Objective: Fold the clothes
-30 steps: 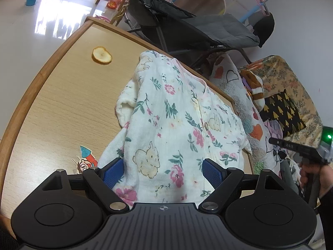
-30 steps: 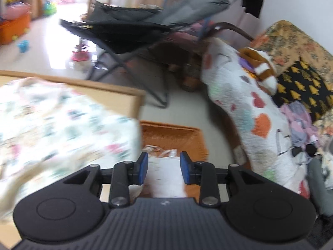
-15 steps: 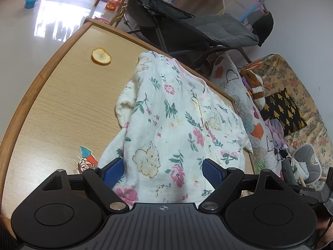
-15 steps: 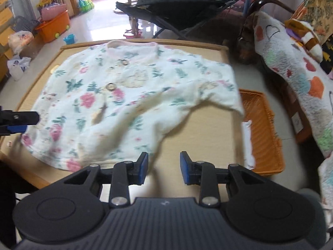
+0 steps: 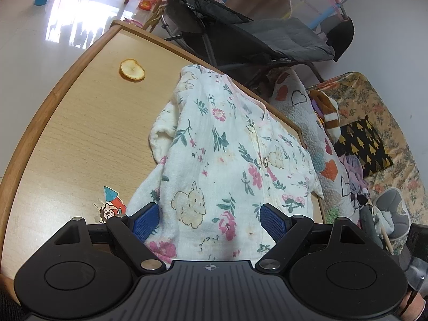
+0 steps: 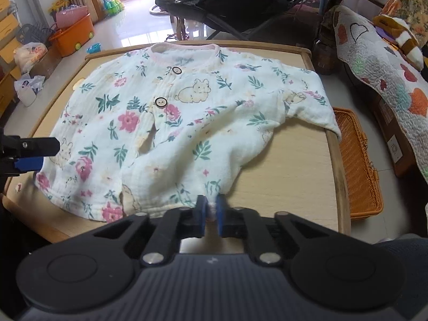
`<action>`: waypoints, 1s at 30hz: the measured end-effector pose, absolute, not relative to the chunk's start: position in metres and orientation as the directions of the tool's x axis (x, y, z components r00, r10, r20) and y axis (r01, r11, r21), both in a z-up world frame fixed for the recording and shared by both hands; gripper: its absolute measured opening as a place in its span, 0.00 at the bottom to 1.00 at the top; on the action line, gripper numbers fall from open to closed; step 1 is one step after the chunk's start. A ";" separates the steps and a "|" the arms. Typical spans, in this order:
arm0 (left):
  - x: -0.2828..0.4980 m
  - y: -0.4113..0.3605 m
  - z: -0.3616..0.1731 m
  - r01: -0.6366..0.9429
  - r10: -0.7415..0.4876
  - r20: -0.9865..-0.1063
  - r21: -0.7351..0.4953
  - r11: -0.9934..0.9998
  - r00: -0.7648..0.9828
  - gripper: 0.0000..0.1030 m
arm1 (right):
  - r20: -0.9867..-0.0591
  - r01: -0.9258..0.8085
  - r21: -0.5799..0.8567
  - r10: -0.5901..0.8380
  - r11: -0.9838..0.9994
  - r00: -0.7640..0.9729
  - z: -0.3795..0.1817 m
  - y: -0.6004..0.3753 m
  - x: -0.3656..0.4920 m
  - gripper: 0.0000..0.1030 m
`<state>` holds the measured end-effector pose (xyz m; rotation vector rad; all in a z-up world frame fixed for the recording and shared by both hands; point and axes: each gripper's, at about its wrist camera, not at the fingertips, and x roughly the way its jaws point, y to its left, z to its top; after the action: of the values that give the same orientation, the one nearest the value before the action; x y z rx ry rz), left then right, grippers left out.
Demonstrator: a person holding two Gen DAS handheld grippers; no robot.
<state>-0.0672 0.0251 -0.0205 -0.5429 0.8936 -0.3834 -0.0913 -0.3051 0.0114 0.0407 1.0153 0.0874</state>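
A white baby top (image 6: 187,123) with flowers, rabbits and two buttons lies spread face up on the wooden table (image 6: 289,187), one sleeve reaching over the right edge. My right gripper (image 6: 211,211) is at the near hem, its jaws closing tight with the blue pads pressing a pinch of the hem cloth. In the left wrist view the same top (image 5: 227,160) runs away from my left gripper (image 5: 210,223), which stands wide open with the hem lying between its pads, untouched. The left gripper (image 6: 32,155) also shows at the left edge of the right wrist view.
An orange wicker basket (image 6: 358,165) stands on the floor beside the table's right edge. An orange peel slice (image 5: 132,69) and a cartoon sticker (image 5: 111,203) are on the table. A dark stroller (image 5: 254,37) and a quilt-covered sofa (image 6: 374,75) stand behind.
The right gripper swung from the basket side to over the table, came down to the near hem and shut on it. The left gripper and the top stayed put.
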 end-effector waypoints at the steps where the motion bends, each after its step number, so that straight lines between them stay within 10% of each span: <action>1: -0.067 0.026 -0.021 0.086 -0.529 -0.626 -0.596 0.798 0.573 0.81 | -0.848 -0.056 0.070 0.089 0.996 0.523 0.013 -0.304 -0.092 0.05; 30: -0.076 0.034 -0.008 0.097 -0.562 -0.572 -0.644 0.759 0.597 0.81 | -0.835 -0.066 -0.018 0.021 0.998 0.550 0.096 -0.276 -0.055 0.04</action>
<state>-0.0759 0.0339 -0.0079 -0.6067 0.8526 -0.4107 -0.0547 -0.2759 0.0961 -0.0485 0.9874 0.0515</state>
